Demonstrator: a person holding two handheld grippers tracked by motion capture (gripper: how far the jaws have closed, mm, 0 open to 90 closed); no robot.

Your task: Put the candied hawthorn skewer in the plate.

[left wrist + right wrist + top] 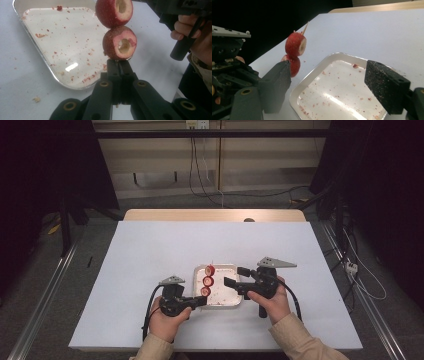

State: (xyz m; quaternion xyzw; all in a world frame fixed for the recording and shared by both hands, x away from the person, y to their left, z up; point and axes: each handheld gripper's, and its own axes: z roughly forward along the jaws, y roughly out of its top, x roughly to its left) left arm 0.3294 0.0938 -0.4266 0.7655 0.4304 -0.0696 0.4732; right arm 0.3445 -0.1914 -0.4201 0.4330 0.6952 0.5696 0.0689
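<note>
High view: left gripper [200, 301] jaws pinch the skewer [208, 281] over the tray's [235, 304] edge; right gripper [237, 276] jaws spread.

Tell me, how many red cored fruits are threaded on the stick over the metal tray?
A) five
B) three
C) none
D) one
B: the high view shows three red fruits in a row on the stick, whose end the left tool clamps, above the metal tray.
</note>
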